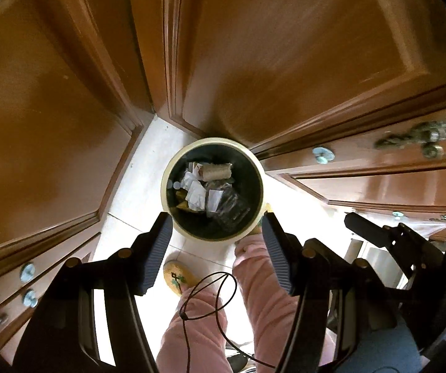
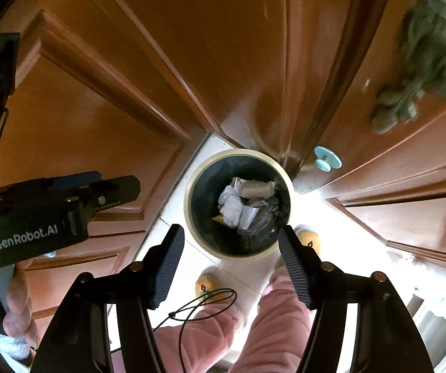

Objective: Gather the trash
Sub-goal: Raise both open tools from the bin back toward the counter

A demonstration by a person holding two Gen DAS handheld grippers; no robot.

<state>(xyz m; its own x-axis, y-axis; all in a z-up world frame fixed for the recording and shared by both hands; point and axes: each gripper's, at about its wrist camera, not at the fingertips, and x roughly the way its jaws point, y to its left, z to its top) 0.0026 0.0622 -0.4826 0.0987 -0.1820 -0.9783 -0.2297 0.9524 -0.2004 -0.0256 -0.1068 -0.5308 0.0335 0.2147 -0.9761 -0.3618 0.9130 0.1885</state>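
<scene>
A round cream-rimmed trash bin (image 1: 176, 230) with a dark liner stands on the white floor in a corner of brown wooden doors; it shows in the right wrist view too (image 2: 191, 236). Inside lie crumpled white paper (image 1: 195, 193), a cardboard roll (image 1: 215, 171) and clear plastic wrap (image 1: 232, 208); the paper (image 2: 232, 206) and roll (image 2: 257, 188) also show from the right. My left gripper (image 1: 218, 251) is open and empty, high above the bin. My right gripper (image 2: 232, 262) is open and empty, also above it. The left gripper shows at the left of the right view (image 2: 108, 192).
Brown panelled doors (image 1: 285, 62) and cabinet fronts with pale blue knobs (image 1: 323, 154) surround the bin. The person's legs in pink trousers (image 1: 263, 286) and yellow slippers (image 1: 177, 275) stand just below it. A thin black cord loop (image 1: 210, 295) hangs near the legs.
</scene>
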